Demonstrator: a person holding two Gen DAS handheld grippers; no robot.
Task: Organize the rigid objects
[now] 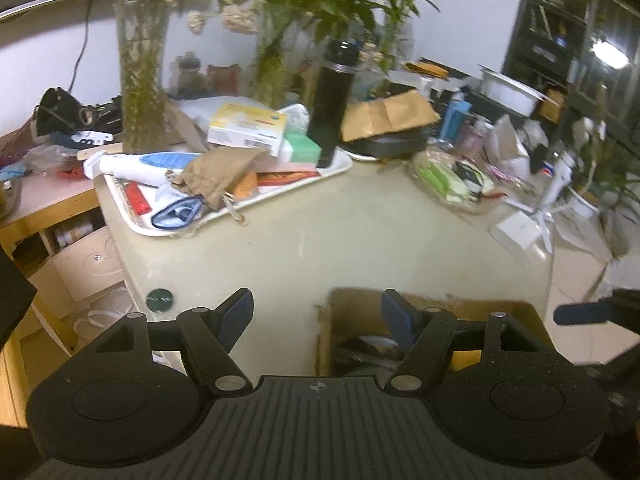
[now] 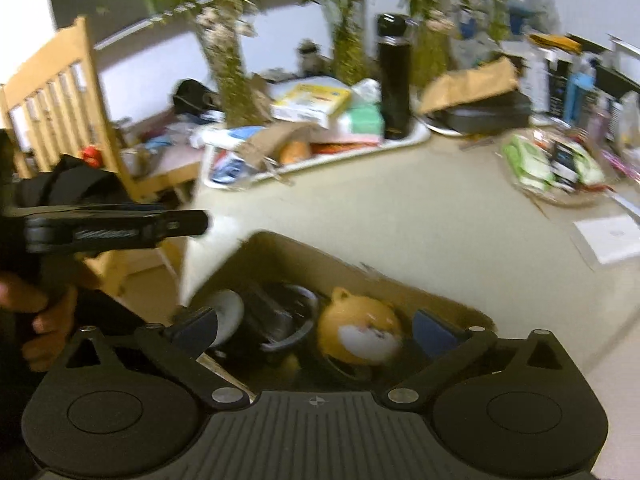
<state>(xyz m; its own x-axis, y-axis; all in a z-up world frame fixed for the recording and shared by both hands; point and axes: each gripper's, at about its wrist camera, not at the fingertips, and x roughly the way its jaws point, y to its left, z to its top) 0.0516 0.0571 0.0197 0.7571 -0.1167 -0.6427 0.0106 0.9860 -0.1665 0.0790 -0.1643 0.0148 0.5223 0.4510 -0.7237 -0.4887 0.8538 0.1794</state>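
Left gripper (image 1: 318,314): jaws spread wide, nothing between the 2 blue pads (image 1: 240,312). Positioned above the near edge of the beige table (image 1: 360,232), with the right pad over the left side of the cardboard box (image 1: 516,309). Also visible from the right wrist camera at far left, held in a bare hand (image 2: 44,322) beside the wooden chair (image 2: 60,92).

Right gripper (image 2: 314,326): jaws spread wide, nothing gripped. Positioned directly over the open cardboard box (image 2: 304,256), pads at either side of the contents.

Box contents, seen from the right wrist camera: 1 orange-and-white animal-face toy (image 2: 360,330) toward the right, 1 dark round metal-rimmed item (image 2: 280,320) at centre, 1 white disc (image 2: 228,312) at left. Exact identity of the dark item: cannot tell, blurred.

Far side of the table: white tray (image 1: 340,170) loaded with mixed items, including 1 tall black bottle (image 1: 332,104) standing upright at its right end, 1 yellow-and-white carton (image 1: 248,124), 1 brown drawstring pouch (image 1: 220,172) and 1 red tube (image 1: 138,198). Just right of the tray: black case (image 1: 392,144) with a brown paper bag (image 1: 388,114) on top. Further right: shallow dish of small packets (image 1: 452,180). Near the right edge: white flat box (image 1: 518,230). Behind the tray: glass vases of green plants (image 1: 140,60).
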